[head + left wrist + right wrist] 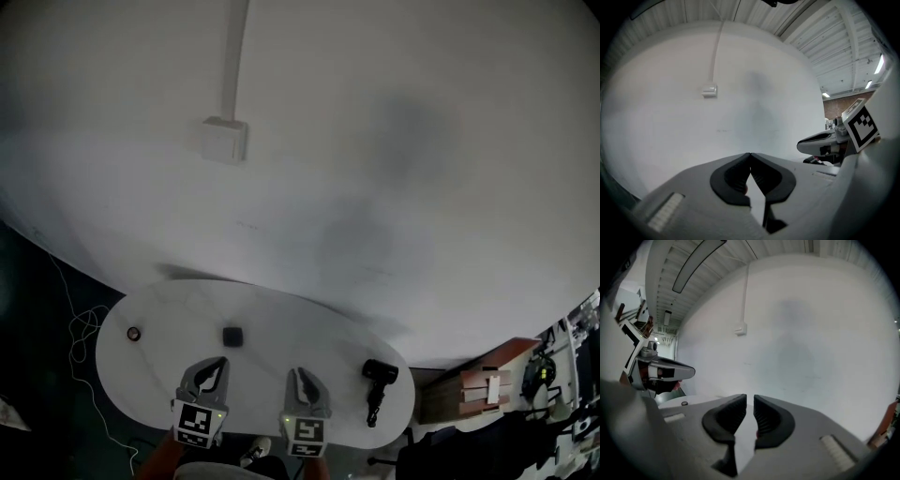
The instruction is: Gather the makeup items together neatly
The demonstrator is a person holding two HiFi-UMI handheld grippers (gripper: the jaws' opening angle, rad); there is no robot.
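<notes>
Jaws of the left gripper (pixel 214 364) meet at the tips, empty; those of the right gripper (pixel 301 373) stand a slit apart, holding nothing. Both hang above the white counter (pixel 281 314).

This looks like an industrial hall fitted out as a test or lab space, not a home. A tall, bare white wall (pixel 375 141) carries a surface-mounted conduit (pixel 234 56) running down to a small white box (pixel 225 139). Overhead, the gripper views show a ribbed metal ceiling (pixel 834 42) on beams, with long strip lights (pixel 696 261), and a stretch of brick wall (pixel 836 105) far off. The floor (pixel 37 309) is dark, with a loose white cable (pixel 82 328) trailing beside a lone oval white table (pixel 281 319). A wooden unit (pixel 478 380) and cluttered gear stand at the right edge
</notes>
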